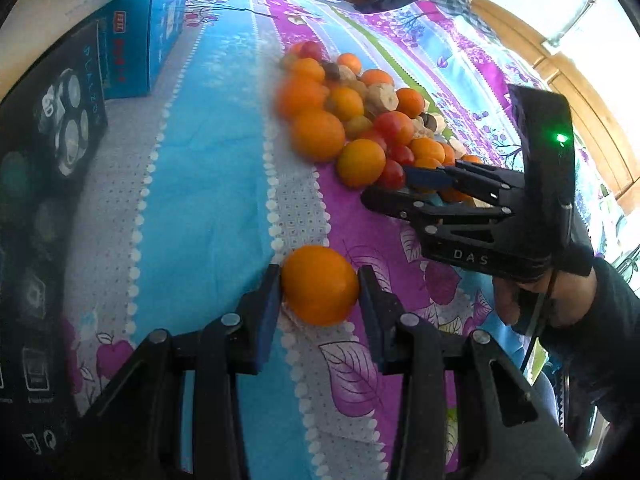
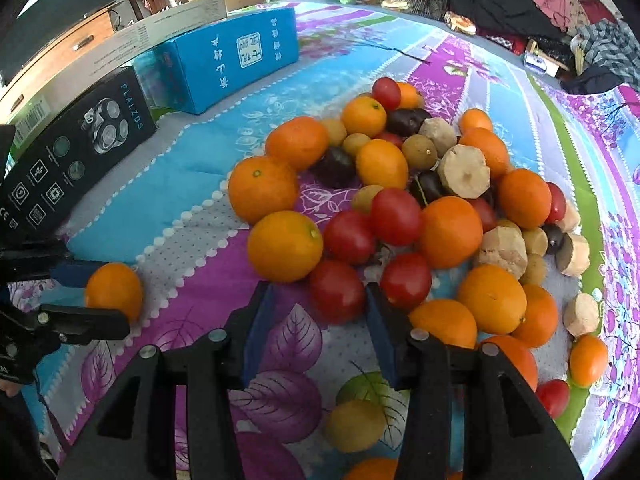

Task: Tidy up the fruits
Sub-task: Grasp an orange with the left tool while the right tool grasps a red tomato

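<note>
An orange (image 1: pixel 320 285) is held between the blue pads of the left hand-held gripper (image 1: pixel 320 292), resting on the floral cloth (image 1: pixel 208 208) of the counter, well apart from the main heap of fruit (image 1: pixel 352 120). The same orange (image 2: pixel 114 290) is seen at the left edge of the right wrist view, with the left gripper's fingers on either side of it.

The right hand-held gripper (image 2: pixel 320 300) is lowered at the near edge of the heap, its jaws standing apart around a red cherry tomato (image 2: pixel 337 291); whether the pads press on the tomato cannot be told. The heap is made up of oranges, red tomatoes, dark plums, small yellowish fruits and pale cut root pieces. A blue carton (image 2: pixel 230 60) and a black shaver box (image 2: pixel 76 148) are set beyond the fruit.
</note>
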A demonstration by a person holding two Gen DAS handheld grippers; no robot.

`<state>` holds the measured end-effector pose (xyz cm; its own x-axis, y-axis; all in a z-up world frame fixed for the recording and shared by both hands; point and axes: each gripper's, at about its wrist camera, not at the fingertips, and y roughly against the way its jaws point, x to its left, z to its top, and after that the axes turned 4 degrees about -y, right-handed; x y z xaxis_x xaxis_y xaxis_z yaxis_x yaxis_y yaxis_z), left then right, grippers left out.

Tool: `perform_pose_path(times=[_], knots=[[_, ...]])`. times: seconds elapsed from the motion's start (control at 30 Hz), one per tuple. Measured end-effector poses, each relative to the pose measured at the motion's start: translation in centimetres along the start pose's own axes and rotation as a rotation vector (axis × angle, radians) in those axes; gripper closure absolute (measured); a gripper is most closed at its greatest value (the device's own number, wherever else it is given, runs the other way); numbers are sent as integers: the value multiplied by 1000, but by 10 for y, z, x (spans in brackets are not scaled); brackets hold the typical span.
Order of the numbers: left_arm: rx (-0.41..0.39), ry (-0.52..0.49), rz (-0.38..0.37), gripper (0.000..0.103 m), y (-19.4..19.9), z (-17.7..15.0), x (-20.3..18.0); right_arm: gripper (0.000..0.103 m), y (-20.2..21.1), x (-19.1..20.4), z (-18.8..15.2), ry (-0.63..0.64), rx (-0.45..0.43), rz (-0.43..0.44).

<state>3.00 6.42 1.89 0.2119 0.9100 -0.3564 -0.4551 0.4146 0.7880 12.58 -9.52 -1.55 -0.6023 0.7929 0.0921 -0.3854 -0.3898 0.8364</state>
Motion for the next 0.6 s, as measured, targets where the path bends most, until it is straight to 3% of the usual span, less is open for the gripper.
perform_pose_path(times=[0.07, 0.2, 0.23, 0.33, 0.4, 0.43, 0.47, 0.6], knots=[[0, -2, -1, 64, 0, 0, 0, 69, 6, -1, -5, -9, -7, -11], [-8, -9, 6, 64, -2, -1, -1, 73, 9, -7, -11, -49, -12, -34], [-11, -11, 10, 64, -1, -1, -2, 85, 10, -8, -11, -62, -15, -42], [-13, -35, 28, 65, 1, -2, -7, 86, 23, -5, -15, -103, -40, -35], [-10, -36, 32, 65, 1, -3, -6, 82, 25, 0, -16, -100, -34, -34], [-10, -35, 33, 64, 2, -3, -6, 65, 25, 2, -16, -100, -30, -28], [-9, -35, 36, 64, 2, -3, -6, 56, 26, 1, -16, -105, -37, -26], [-5, -33, 42, 64, 1, -4, -6, 56, 20, -5, -10, -108, -40, -38]])
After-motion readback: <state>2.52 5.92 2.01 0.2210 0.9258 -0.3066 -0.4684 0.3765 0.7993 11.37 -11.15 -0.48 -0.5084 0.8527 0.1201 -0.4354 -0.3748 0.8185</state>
